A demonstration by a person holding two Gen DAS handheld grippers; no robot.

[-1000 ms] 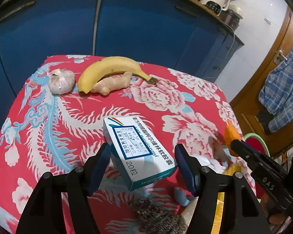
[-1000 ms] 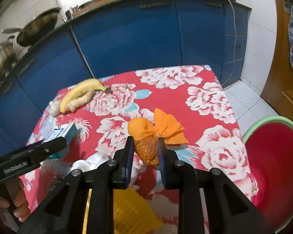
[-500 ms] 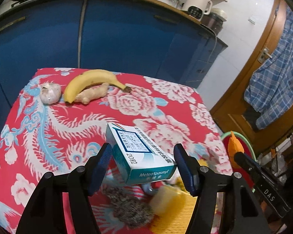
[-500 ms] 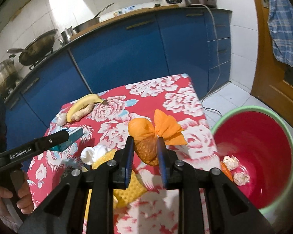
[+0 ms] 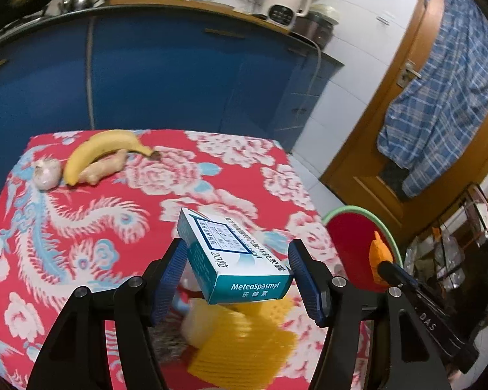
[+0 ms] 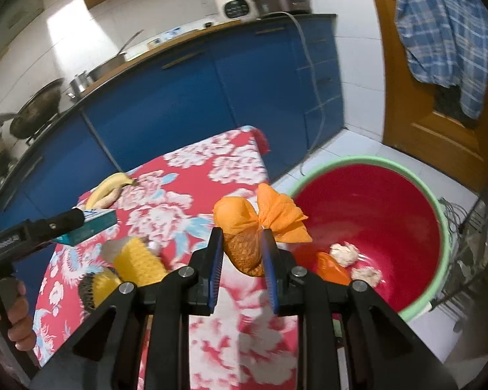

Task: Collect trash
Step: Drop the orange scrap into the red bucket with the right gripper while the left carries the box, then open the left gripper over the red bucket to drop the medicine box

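Observation:
My left gripper (image 5: 239, 271) is shut on a white and teal medicine box (image 5: 232, 261) and holds it above the red floral tablecloth (image 5: 114, 214). The box also shows in the right wrist view (image 6: 89, 227). My right gripper (image 6: 242, 250) is shut on an orange wrapped bundle with a mesh bottom (image 6: 247, 230), held above the table's right edge, beside the red basin with a green rim (image 6: 367, 214). The basin holds crumpled paper balls (image 6: 343, 253) and an orange scrap (image 6: 333, 268). The basin shows in the left wrist view (image 5: 351, 230).
A banana (image 5: 97, 149), a ginger root (image 5: 105, 169) and a garlic bulb (image 5: 47, 174) lie at the table's far left. A yellow foam net (image 5: 244, 344) and a steel scourer (image 6: 88, 292) lie at the near side. Blue cabinets (image 5: 179, 74) stand behind; a wooden door (image 6: 439, 97) is right.
Both grippers have lifted and swung right with their loads. The box is off the table. The basin has come fully into the right wrist view.

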